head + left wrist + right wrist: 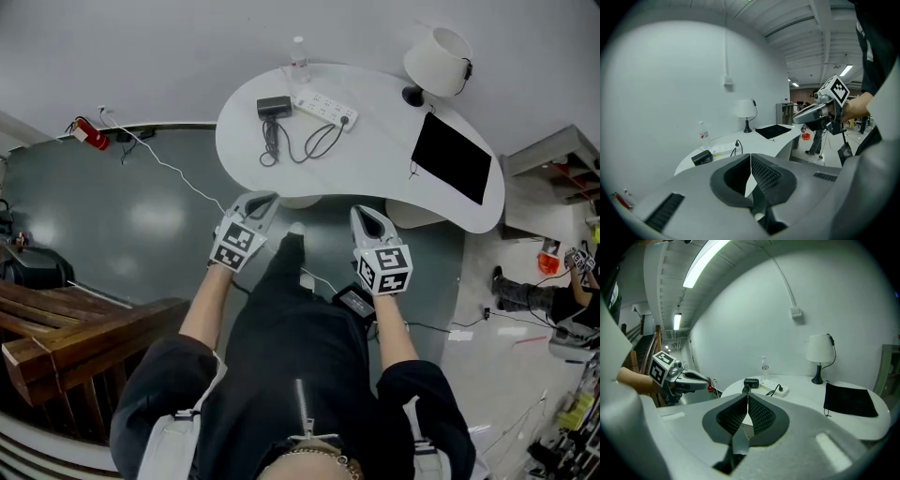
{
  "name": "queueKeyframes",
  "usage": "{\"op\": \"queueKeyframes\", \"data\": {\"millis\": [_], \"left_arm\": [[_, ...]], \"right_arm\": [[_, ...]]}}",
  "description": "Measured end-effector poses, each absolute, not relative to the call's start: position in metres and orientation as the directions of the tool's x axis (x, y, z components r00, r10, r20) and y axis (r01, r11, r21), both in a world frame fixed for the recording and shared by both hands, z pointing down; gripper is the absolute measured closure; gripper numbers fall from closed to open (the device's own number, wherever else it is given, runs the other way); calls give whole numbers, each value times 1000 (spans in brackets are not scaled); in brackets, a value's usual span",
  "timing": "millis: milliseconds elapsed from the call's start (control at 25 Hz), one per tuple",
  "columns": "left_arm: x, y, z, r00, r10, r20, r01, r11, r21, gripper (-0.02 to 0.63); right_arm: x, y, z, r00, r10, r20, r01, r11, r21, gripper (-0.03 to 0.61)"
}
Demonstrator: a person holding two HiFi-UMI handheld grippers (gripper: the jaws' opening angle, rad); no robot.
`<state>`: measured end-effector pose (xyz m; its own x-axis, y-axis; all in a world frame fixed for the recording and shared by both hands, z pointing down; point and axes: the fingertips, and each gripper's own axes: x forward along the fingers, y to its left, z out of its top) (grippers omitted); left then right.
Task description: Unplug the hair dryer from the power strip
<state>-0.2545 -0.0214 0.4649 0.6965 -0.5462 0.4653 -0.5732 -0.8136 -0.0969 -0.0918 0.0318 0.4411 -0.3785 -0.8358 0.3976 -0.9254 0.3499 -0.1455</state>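
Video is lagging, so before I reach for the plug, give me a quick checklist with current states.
1. Plug seated in power strip: ok.
2. Left gripper and right gripper empty: ok.
3. Jaws open for grasping: not ok, both shut.
4. Grippers over the table: not ok, both short of its near edge.
5. Approach to plug free: ok, only cord loops lie before the strip; water bottle stands behind it.
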Motion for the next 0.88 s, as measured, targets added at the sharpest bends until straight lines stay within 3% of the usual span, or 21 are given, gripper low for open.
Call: {"op": "queueKeyframes", "data": {"millis": [880], "left_arm": [[-198,-210,488,730,-449,515,-487,-871,-67,600]], "right_arm": [[-43,-142,454,-320,-836,445,-947,274,-167,574]]}}
